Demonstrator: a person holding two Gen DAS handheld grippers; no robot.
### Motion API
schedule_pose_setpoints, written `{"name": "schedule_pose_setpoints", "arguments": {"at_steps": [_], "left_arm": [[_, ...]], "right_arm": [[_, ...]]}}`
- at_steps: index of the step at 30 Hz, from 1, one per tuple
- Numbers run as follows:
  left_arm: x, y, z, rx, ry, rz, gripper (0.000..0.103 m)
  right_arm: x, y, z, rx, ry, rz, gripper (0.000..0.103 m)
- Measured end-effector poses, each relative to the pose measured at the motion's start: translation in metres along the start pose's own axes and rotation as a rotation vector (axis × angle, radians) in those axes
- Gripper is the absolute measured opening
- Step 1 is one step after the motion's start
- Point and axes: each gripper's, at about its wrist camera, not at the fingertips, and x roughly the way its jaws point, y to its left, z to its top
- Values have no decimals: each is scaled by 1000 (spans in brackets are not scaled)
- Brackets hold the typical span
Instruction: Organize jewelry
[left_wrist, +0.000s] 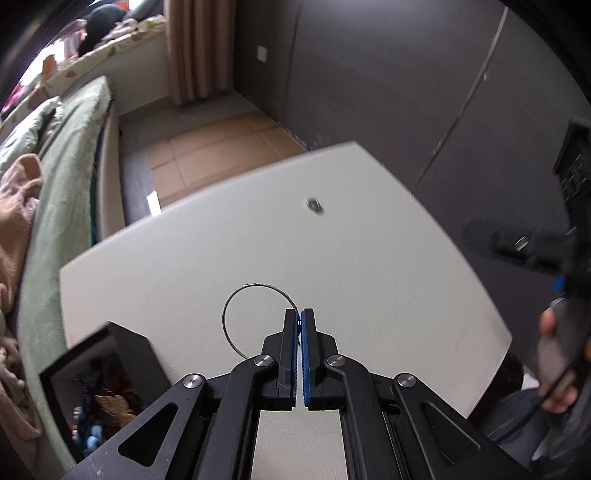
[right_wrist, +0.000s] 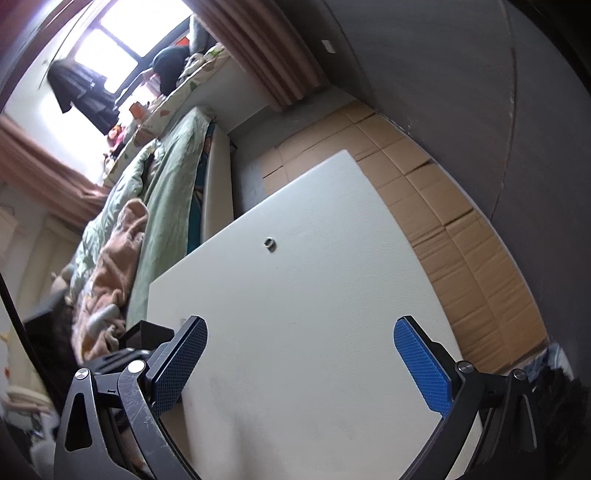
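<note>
My left gripper (left_wrist: 299, 314) is shut on a thin silver bangle (left_wrist: 236, 306), holding it above the white table (left_wrist: 369, 277); the hoop sticks out to the left of the fingers. A small silver ring (left_wrist: 314, 205) lies on the table farther off; it also shows in the right wrist view (right_wrist: 270, 244). A black jewelry box (left_wrist: 99, 384) with colourful pieces inside stands open at the table's near left corner. My right gripper (right_wrist: 301, 332) is open and empty above the table, and shows blurred in the left wrist view (left_wrist: 517, 243).
A bed with green bedding (left_wrist: 62, 155) runs along the left of the table. Cardboard sheets (right_wrist: 443, 206) cover the floor beyond and to the right of it. A dark wall (left_wrist: 369, 74) stands behind. The box's corner (right_wrist: 147, 332) shows by my right gripper's left finger.
</note>
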Motion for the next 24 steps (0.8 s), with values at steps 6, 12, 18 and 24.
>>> {"name": "schedule_pose_setpoints", "arguments": {"at_steps": [6, 12, 18, 24], "left_arm": [[-29, 16, 9, -61, -86, 17, 1], [-55, 42, 9, -151, -155, 30, 1], [-79, 74, -5, -264, -222, 47, 1], [-89, 99, -20, -334, -241, 66, 1]], "right_arm": [[35, 15, 13, -46, 81, 13, 77], [58, 32, 30, -90, 100, -16, 69], [101, 38, 50, -104, 171, -39, 50], [119, 43, 55, -84, 182, -33, 46]]}}
